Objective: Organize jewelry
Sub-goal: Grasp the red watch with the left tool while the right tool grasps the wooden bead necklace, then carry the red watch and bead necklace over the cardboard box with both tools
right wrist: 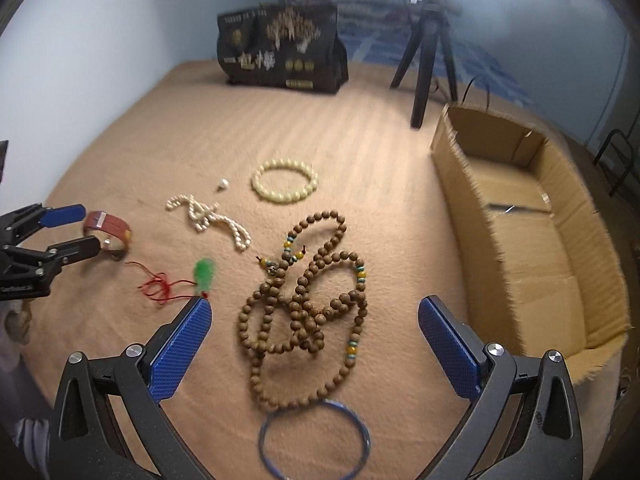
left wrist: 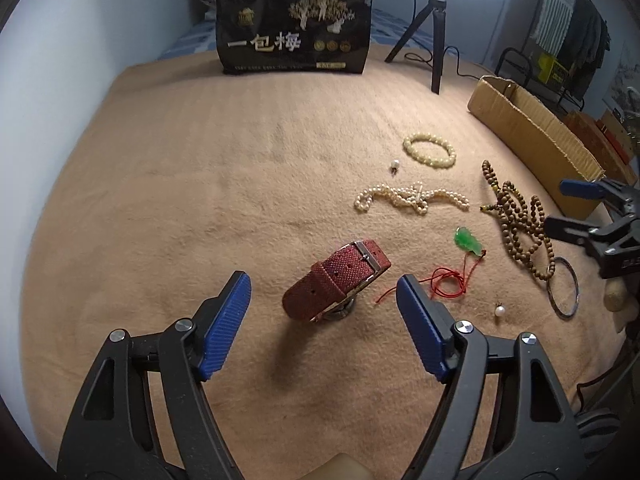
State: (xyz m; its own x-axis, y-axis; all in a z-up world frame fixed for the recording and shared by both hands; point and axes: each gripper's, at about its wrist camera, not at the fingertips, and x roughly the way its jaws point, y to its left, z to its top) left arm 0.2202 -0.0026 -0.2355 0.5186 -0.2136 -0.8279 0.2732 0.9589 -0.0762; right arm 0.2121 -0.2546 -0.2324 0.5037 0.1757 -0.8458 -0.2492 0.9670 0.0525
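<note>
The watch (left wrist: 336, 280) face is hidden under its strap; the cardboard box (right wrist: 520, 216) looks empty; left claw (left wrist: 324, 300) and right claw (right wrist: 316, 320) are spread.

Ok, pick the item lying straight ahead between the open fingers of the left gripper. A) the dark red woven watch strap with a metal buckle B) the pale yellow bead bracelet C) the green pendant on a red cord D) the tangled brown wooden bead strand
A: in the left wrist view the dark red woven watch strap lies on the tan blanket centred ahead of the open left gripper, untouched.
</note>
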